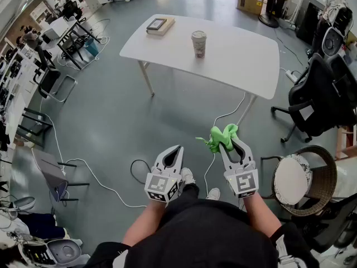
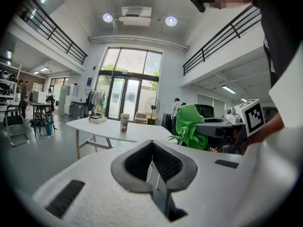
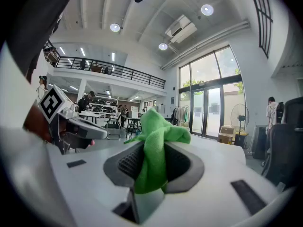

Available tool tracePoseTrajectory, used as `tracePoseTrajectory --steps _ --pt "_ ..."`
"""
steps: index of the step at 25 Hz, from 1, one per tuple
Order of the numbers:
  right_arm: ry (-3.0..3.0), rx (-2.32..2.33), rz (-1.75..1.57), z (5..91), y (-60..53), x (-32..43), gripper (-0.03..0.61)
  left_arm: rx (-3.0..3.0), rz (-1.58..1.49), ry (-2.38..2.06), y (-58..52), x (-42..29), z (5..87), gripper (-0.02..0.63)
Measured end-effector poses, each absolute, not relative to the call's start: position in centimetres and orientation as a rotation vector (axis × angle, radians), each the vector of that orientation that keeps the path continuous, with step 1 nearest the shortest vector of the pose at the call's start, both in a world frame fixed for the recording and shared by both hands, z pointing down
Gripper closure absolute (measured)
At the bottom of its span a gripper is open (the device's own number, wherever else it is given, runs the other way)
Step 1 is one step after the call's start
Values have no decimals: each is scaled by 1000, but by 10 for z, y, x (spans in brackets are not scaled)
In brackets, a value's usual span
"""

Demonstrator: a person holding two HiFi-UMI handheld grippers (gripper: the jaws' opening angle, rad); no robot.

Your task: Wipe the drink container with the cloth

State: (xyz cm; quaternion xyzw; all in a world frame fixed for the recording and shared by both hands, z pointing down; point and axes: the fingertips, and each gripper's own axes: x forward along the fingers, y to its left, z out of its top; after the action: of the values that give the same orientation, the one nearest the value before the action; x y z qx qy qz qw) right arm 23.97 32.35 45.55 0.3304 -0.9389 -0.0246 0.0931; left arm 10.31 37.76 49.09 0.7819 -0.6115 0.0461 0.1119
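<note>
Upright on the white table (image 1: 240, 54), near its middle: the drink container (image 1: 198, 43), a lidded paper cup, nothing touching it. Well apart from it, nearer the person and off the table: the green cloth (image 1: 223, 137), bunched and pinched between the jaws of the right gripper (image 1: 233, 145), with a loose fold spilling up past the tips. Beside it, the left gripper (image 1: 177, 151), jaws pressed together on nothing, only a thin seam between the pads. Both held low over grey floor, short of the table's near edge. At the table's far left corner, 1 flat stack of books (image 1: 160, 25). To the right, a black office chair (image 1: 315, 96) and a round wicker stool (image 1: 305, 178). White cable (image 1: 223, 116) trailing across the floor below the table.
</note>
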Motion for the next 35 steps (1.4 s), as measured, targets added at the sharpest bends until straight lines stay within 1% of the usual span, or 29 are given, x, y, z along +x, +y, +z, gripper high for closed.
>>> tracePoseTrajectory --steps 9,14,18,26,35 --pt "-2797 994 -81 459 315 239 468 2306 146 -1775 371 103 494 606" --pt "-2828 1029 -35 456 295 227 462 2307 148 -1772 354 87 494 606" --pt "-2873 1016 -8 449 279 204 459 2317 142 -1778 338 64 491 606" --pt "-2848 977 -87 446 258 149 460 2332 123 -1781 313 13 490 606" --pt "-2790 921 -130 449 222 111 462 2339 180 -1775 283 -23 497 606"
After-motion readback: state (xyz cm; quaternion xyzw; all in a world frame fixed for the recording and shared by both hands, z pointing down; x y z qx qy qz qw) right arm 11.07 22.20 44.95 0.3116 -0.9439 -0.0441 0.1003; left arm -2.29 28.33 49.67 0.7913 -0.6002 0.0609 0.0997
